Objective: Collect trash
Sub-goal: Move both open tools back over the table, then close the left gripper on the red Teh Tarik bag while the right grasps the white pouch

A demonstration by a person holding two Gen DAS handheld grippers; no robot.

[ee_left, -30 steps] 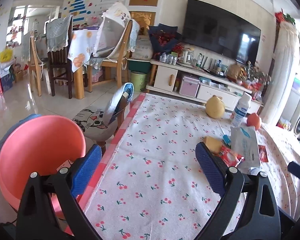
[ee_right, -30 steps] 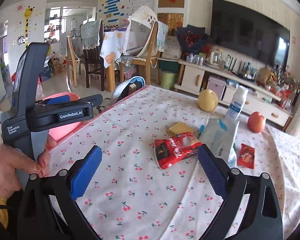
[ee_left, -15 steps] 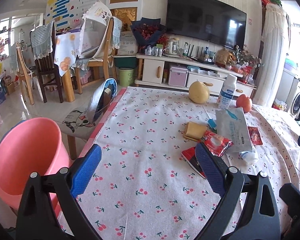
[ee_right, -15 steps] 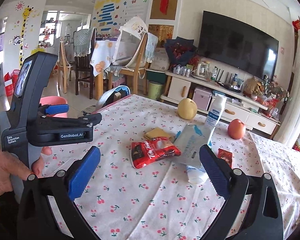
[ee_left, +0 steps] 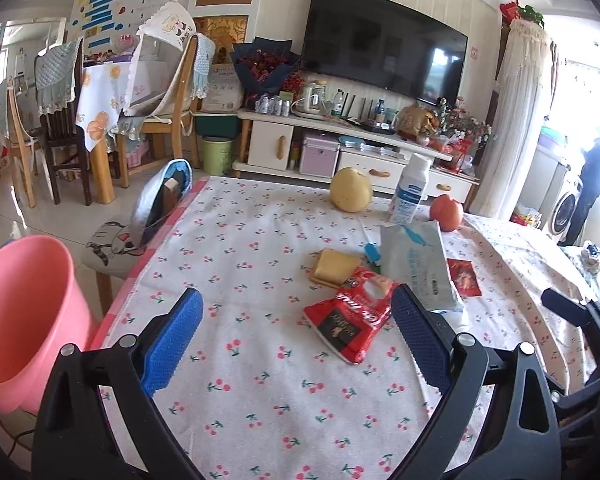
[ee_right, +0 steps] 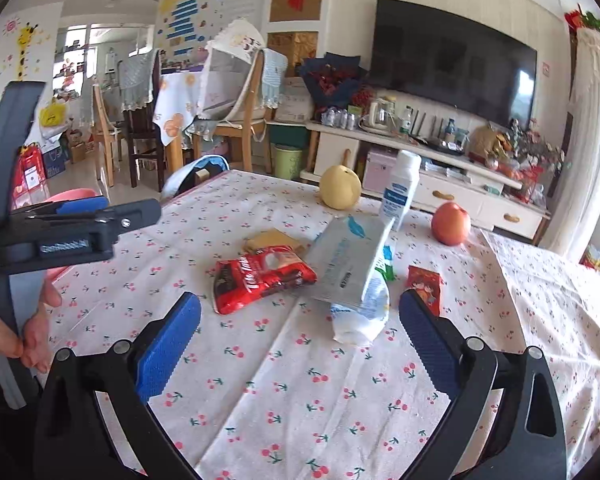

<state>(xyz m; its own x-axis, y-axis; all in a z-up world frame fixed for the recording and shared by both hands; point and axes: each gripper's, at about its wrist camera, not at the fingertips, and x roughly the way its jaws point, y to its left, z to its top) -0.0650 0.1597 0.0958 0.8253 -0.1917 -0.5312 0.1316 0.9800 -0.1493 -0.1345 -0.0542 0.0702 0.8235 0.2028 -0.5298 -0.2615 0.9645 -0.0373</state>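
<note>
Over the last 1 s left gripper (ee_left: 296, 336) swings from pink plastic bin (ee_left: 28, 312) toward crinkled red snack wrapper (ee_left: 350, 316), right gripper (ee_right: 300, 340) closes in too, both jaws wide open, empty: pickup imminent

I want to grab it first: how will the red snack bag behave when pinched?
The red snack bag looks puffy and crinkled, so it will likely squash and feel light. Its glossy film may slip between pads. It lies flat on the tablecloth, so it should slide rather than roll.
</note>
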